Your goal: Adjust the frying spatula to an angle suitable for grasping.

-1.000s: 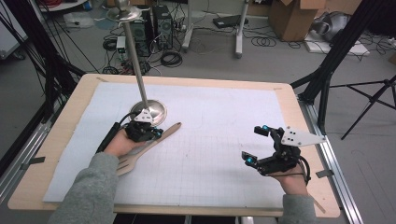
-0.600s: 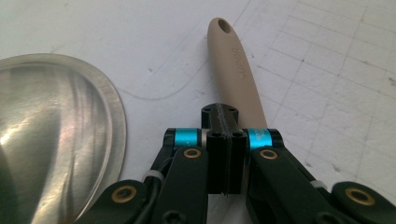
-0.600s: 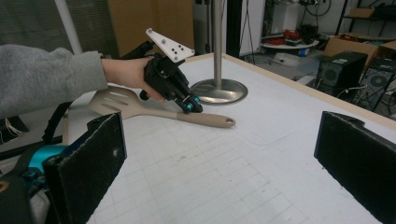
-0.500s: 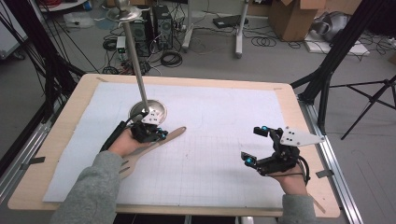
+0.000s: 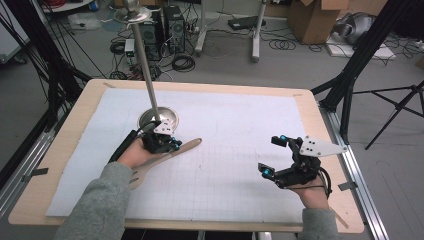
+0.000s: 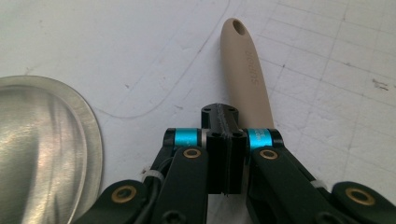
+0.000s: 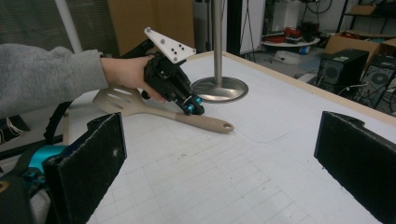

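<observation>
A beige slotted spatula (image 5: 185,148) lies on the white gridded mat, handle pointing right and away. My left gripper (image 5: 162,142) is shut, pads pressed together, its tips down at the handle's middle. In the left gripper view (image 6: 224,140) the handle (image 6: 247,70) runs out from under the right jaw, not between the pads. From the right gripper view, the left gripper (image 7: 192,108) touches the spatula (image 7: 205,122) from above. Just behind it stands a metal pole stand with a round base (image 5: 159,119). My right gripper (image 5: 272,155) is open and holds nothing, near the mat's right side; its jaws (image 7: 224,163) stand wide apart.
The white mat (image 5: 235,120) covers most of the wooden table (image 5: 320,125). The stand's base (image 6: 42,154) sits close to the left of the left gripper. Beyond the table's far edge are computer towers, cables and cardboard boxes (image 5: 312,20); black frame legs flank both sides.
My left gripper has shifted a little right and toward the near edge, and the spatula's handle end has swung slightly right with it. The right gripper has stayed put.
</observation>
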